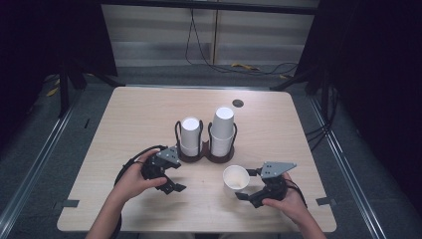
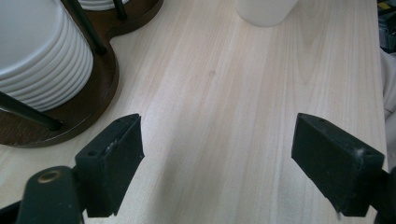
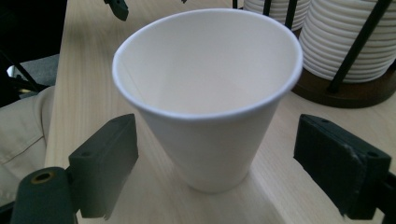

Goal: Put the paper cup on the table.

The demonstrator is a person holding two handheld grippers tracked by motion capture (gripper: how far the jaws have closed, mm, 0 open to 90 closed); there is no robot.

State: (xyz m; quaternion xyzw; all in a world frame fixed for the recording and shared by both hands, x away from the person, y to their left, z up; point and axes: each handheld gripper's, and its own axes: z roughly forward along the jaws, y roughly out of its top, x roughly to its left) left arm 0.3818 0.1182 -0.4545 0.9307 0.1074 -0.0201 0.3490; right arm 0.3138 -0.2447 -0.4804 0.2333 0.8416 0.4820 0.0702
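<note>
Right gripper point(image 3: 215, 158): jaws spread wide, one on each side of the single white paper cup point(image 3: 205, 93), pads clear of its wall. The cup stands upright on the pale wooden table point(image 3: 280, 186), mouth up, inside empty.

Left gripper point(image 2: 217, 154): jaws also wide apart, nothing between them, bare table beneath.

Landmark: the dark brown wooden two-bay cup holder with black wire uprights point(image 1: 205, 152), mid-table. Each bay carries a stack of white paper cups, mouths down; the left stack point(image 1: 190, 135) is shorter than the right stack point(image 1: 222, 130).

The single cup sits just in front of the holder's right bay, near it but not touching. The left gripper is just in front of the holder's left bay, beside the base. The right gripper is further out, beyond the single cup.
</note>
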